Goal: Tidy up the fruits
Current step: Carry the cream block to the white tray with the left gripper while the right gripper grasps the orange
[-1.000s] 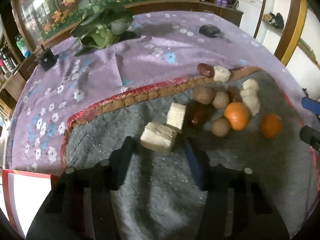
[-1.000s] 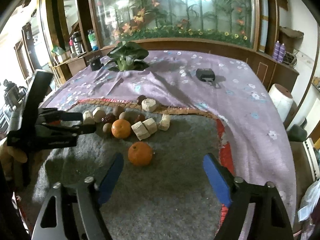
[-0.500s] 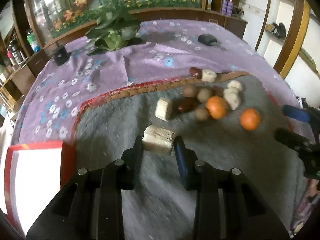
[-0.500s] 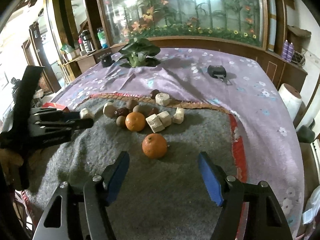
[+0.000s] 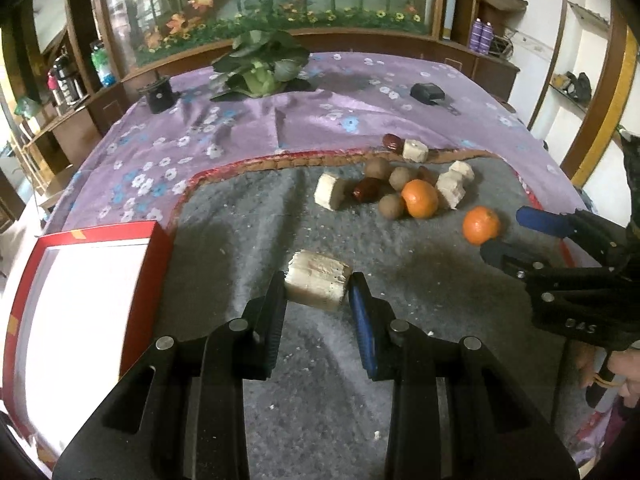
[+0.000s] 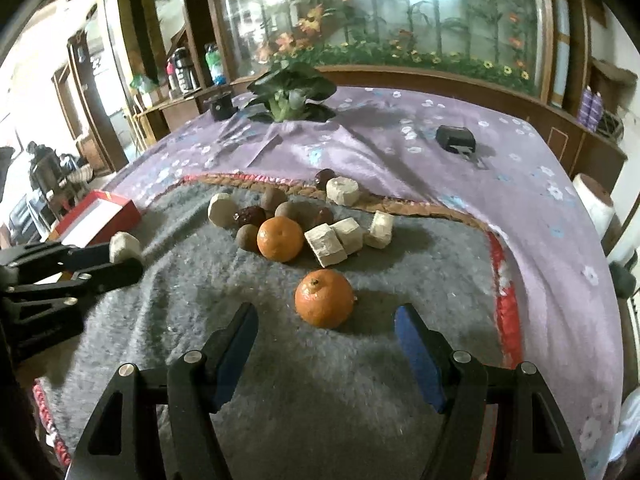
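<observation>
Left claw carrying a pale chunk toward the red box; right claw waiting over a tangerine.

Left wrist view: left gripper [image 5: 318, 294] is clamped on a pale cut chunk [image 5: 318, 285], held above the grey mat [image 5: 248, 224]. The red box [image 5: 158, 256] with its white inside sits just to the left. A second ago the chunk lay on the mat among the pile with the jaws wide around it; now it is gripped, lifted clear, and the box has come into sight. Next move, I judge: swing left over the box, then release.

Right wrist view: right gripper [image 6: 326, 332] stands wide, holding nothing, the near tangerine [image 6: 325, 298] resting on the mat just ahead between its fingers. The jaws have narrowed a little since. The rest of the fruit pile [image 6: 280, 238] lies beyond it. Next, likely: drop down and close on the tangerine.
</observation>
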